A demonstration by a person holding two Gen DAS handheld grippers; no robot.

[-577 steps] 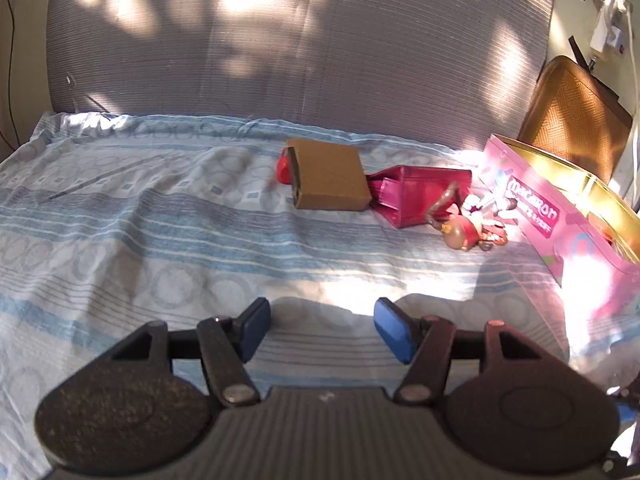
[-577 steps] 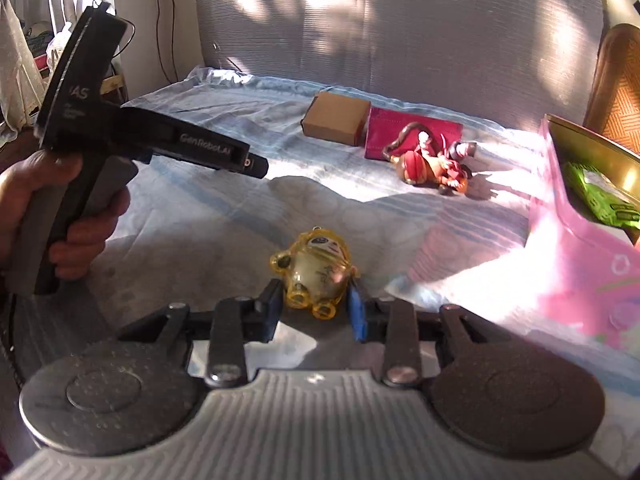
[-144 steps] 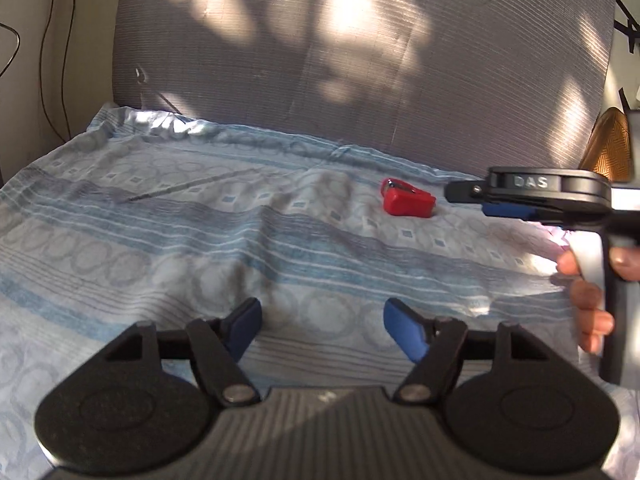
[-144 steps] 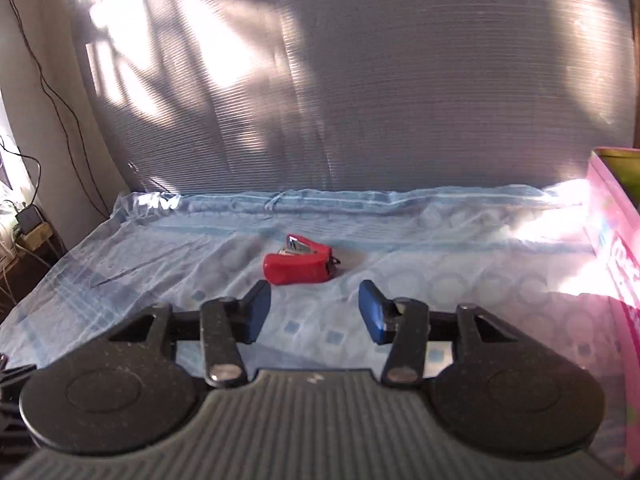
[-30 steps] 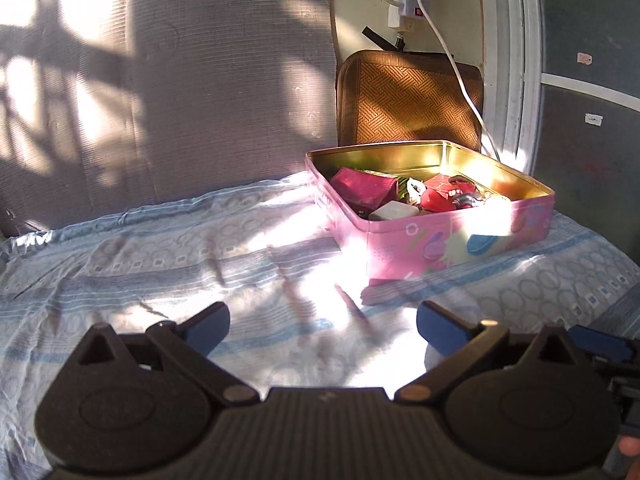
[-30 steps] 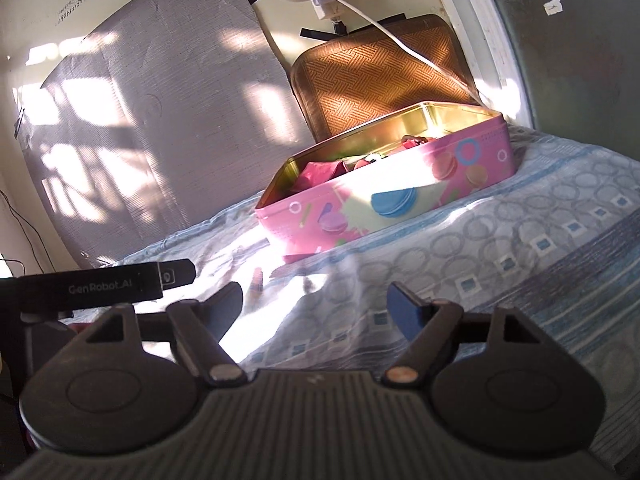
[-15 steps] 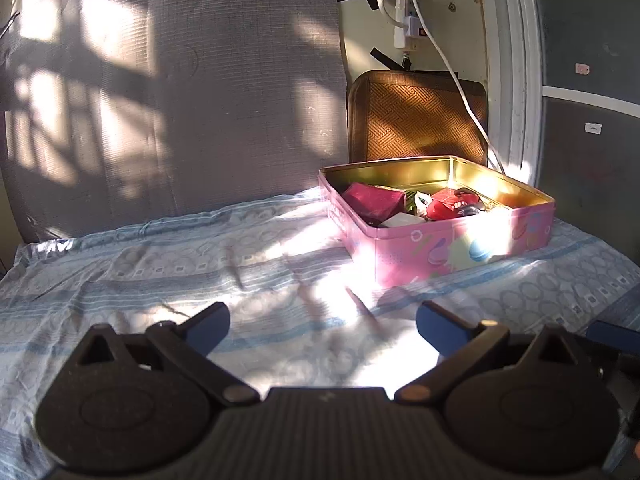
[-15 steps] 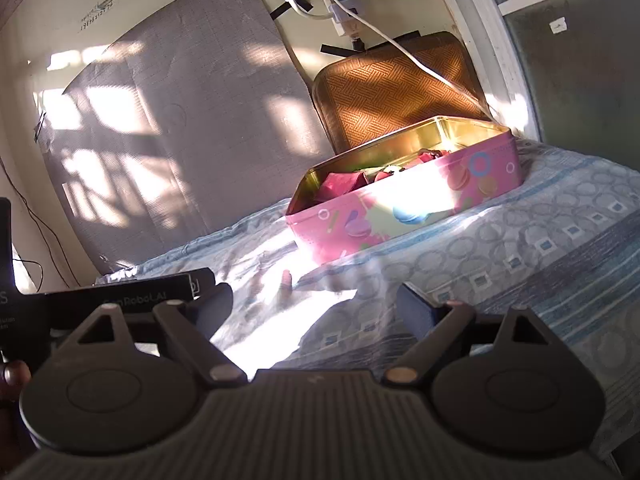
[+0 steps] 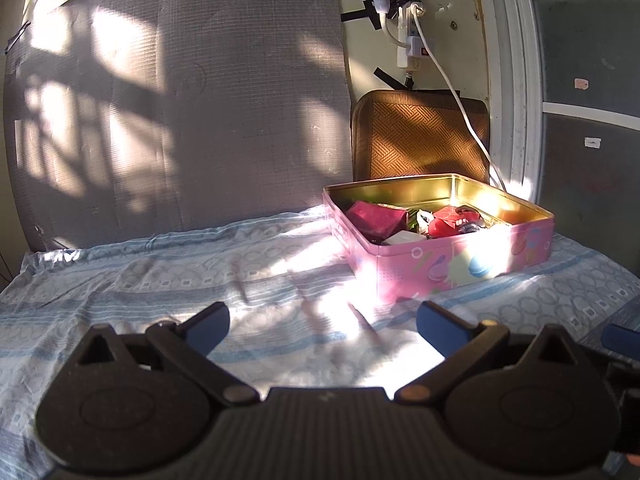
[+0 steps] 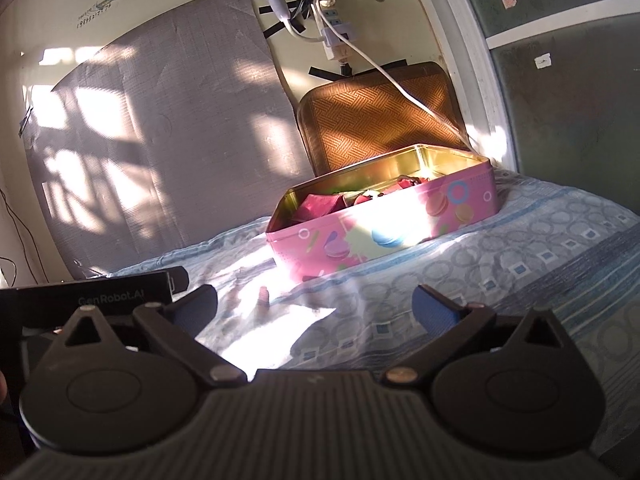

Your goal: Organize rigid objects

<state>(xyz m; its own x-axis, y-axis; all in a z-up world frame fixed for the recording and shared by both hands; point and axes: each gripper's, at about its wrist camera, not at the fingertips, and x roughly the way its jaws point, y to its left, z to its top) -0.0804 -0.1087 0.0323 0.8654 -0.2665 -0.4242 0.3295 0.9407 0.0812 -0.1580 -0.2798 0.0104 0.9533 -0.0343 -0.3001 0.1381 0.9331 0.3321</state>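
A pink tin box [image 9: 460, 266] with a gold inside stands on the blue patterned sheet [image 9: 200, 272], ahead and right of my left gripper. It holds a magenta box [image 9: 374, 218], a red item [image 9: 450, 220], a white item and other small things. The tin also shows in the right wrist view [image 10: 384, 224]. My left gripper [image 9: 322, 322] is wide open and empty, low over the sheet. My right gripper [image 10: 314, 306] is wide open and empty, short of the tin. The left gripper's body [image 10: 92, 300] shows at the left of the right wrist view.
A grey board [image 9: 180, 120] leans on the wall behind the bed. A brown woven cushion [image 9: 420, 140] stands behind the tin. A power strip with a white cable [image 9: 412, 40] hangs on the wall above. A window frame [image 9: 516, 80] is at the right.
Both grippers have drawn back and tilted up a little from the tin, so more wall shows. Both stay open and empty. Earlier, the toys and stapler lay on the sheet; they now lie off it.
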